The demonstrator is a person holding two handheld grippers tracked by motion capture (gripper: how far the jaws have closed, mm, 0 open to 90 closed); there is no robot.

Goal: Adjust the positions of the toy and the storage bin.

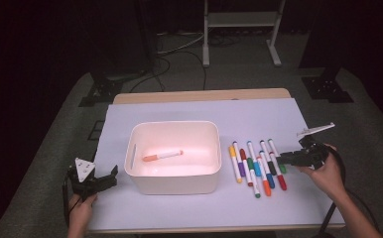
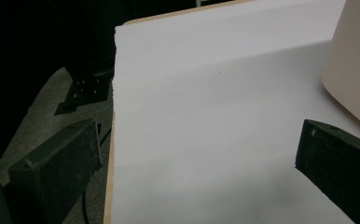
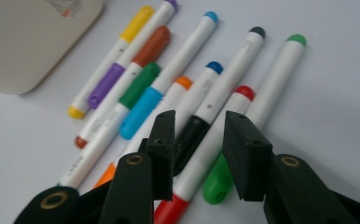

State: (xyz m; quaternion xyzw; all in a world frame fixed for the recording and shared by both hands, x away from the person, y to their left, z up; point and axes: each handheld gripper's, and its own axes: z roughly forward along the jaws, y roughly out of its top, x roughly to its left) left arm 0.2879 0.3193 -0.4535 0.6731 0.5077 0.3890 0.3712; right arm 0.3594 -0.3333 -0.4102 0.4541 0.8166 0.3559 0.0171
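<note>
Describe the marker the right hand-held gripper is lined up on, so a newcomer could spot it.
Start at the white bin mid-table; a row of markers lies on the white sheet to its right. The right hand-held gripper hangs over that row's far-right end, jaws open either side of the red marker. It is white-barrelled with a red cap and red tail, between the black marker and the green marker.

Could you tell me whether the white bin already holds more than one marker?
No, in the high view the white bin holds a single orange marker, while the other markers lie on the table to its right.
</note>
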